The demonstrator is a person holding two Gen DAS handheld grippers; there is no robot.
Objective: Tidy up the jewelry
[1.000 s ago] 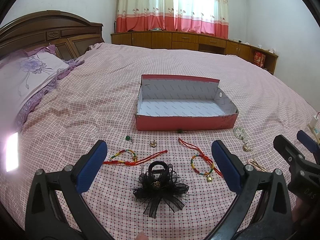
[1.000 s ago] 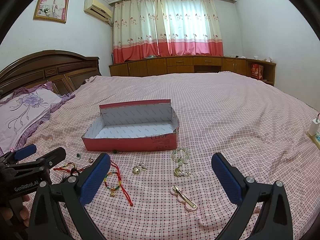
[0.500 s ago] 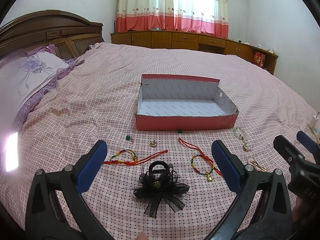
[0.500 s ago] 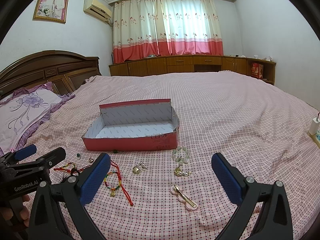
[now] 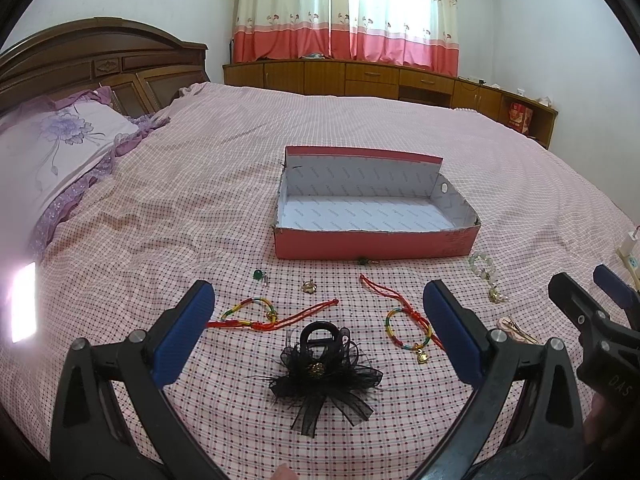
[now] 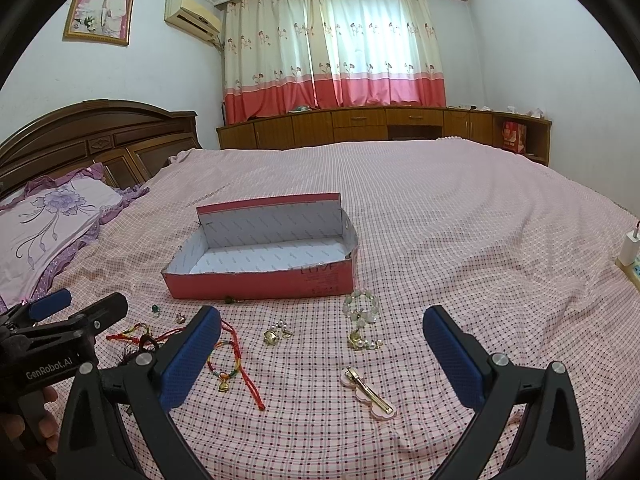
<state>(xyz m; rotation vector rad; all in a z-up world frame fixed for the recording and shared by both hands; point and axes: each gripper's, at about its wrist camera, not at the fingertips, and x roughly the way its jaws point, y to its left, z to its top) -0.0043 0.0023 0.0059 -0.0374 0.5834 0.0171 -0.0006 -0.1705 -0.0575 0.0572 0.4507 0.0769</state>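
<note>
An open red box with a white inside sits on the bed; it also shows in the right wrist view. Jewelry lies in front of it: a black bow hair claw, a red-cord rainbow bracelet, a second rainbow bracelet with a gold charm, a pale bead bracelet, a gold ring and a pink hair clip. My left gripper is open above the hair claw. My right gripper is open above the clip and ring.
The bed has a pink checked cover. A floral pillow and a wooden headboard are at the left. A white charger in a power strip lies at the right edge. Wooden cabinets line the far wall.
</note>
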